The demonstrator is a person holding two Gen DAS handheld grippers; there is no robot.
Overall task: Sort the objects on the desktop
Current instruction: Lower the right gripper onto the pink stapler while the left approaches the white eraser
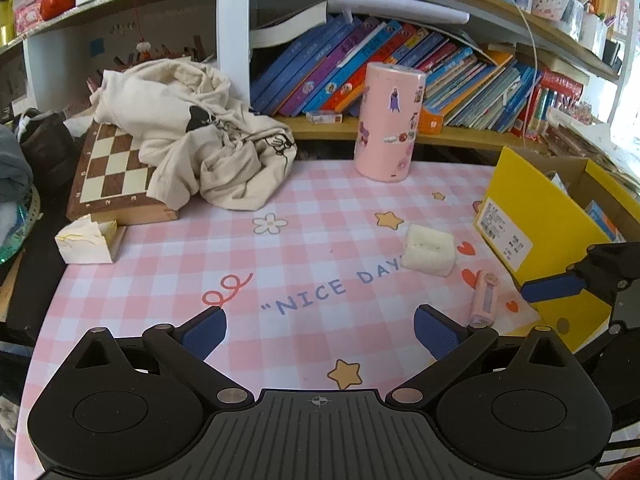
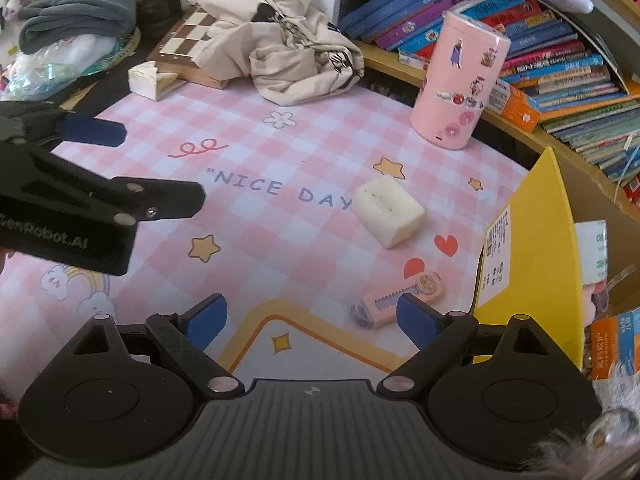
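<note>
Counted from left to right across the pink checked desk mat (image 1: 248,256): one open tissue box (image 1: 86,240), one chessboard (image 1: 114,168) with one cream garment (image 1: 200,132) heaped over its right half, one tall pink cylinder (image 1: 386,122) covered in stickers, one cream foam block (image 1: 429,250), one small pink gadget (image 1: 485,298), and one yellow cardboard box (image 1: 548,236) with a white label on its side. Behind, a single shelf carries one leaning row of books (image 1: 400,68).

In the left wrist view, the left gripper (image 1: 320,328) hangs above the mat with its two blue pads spread wide and nothing between them. The foam block lies at about 1 o'clock from it, a squarish cream piece with two tiny marks on its top face, touching the end of the printed "NICE DAY". The pink gadget lies at about 2 o'clock, slim and elongated, with a toothed strip down its middle and a round emblem at the far end, just beside the yellow box.

In the right wrist view, the right gripper (image 2: 312,320) is also spread wide and holds nothing. The gadget (image 2: 396,300) lies at about 3 o'clock from its centre, its near part hidden behind the right pad. The foam block (image 2: 390,210) sits at 1 o'clock, the cylinder (image 2: 460,84) farther along the same line.
</note>
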